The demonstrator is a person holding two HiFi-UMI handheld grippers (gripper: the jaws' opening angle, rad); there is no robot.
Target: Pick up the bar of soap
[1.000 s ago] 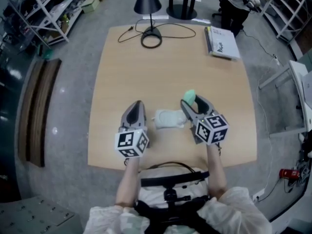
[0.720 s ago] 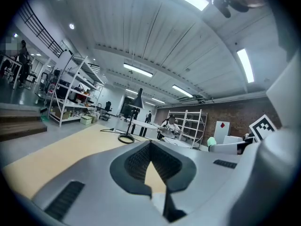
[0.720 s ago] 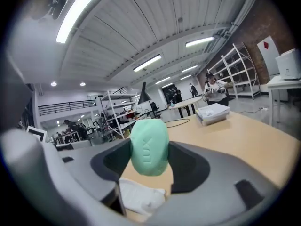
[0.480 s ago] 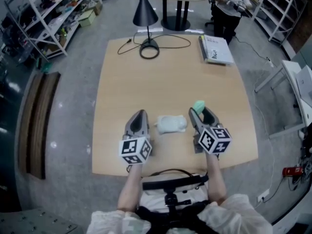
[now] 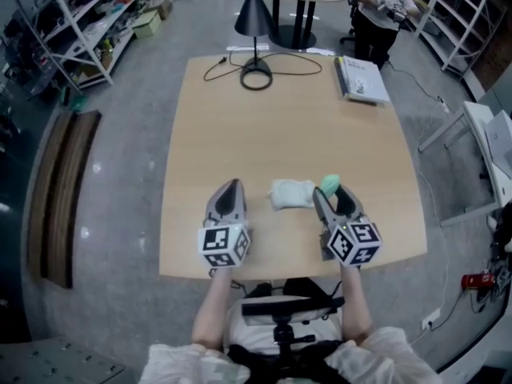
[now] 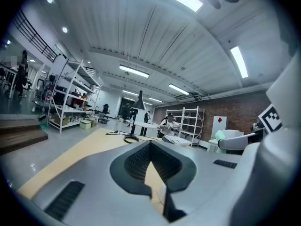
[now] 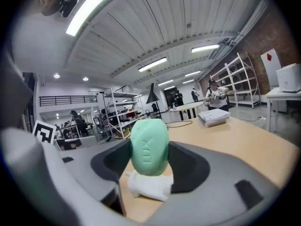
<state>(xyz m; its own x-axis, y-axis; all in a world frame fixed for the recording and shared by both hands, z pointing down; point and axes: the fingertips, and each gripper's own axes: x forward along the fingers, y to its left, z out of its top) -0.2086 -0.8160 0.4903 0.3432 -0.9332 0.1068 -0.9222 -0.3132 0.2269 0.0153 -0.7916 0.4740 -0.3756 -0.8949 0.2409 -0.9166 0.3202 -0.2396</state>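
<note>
At the left, the left tool (image 5: pixel 230 189) rests low over the near part of the table (image 5: pixel 288 118). Its jaws are drawn together to a point with nothing between them, and only a sliver of tabletop shows through in its own view. It points away from the person and is well apart from the soap, so it seems to have no part in this grasp.

To its right, between the two tools, a white bundle (image 5: pixel 292 193) lies flat on the table. I cannot tell whether it is a cloth or a wrapper.

Just right of the bundle is the green bar of soap (image 5: pixel 329 184), gripped by the right tool (image 5: pixel 332 192) at its jaw tips. The right gripper view shows the soap (image 7: pixel 149 147) standing on end, its long axis upright and its stamped face toward the camera. One jaw presses on each narrow side. The bundle (image 7: pixel 148 185) shows beneath and beyond it there.

The soap sits straight ahead of the right tool and already in its grip. I judge that all that is left is a straight lift, away from the bundle alongside.
</note>
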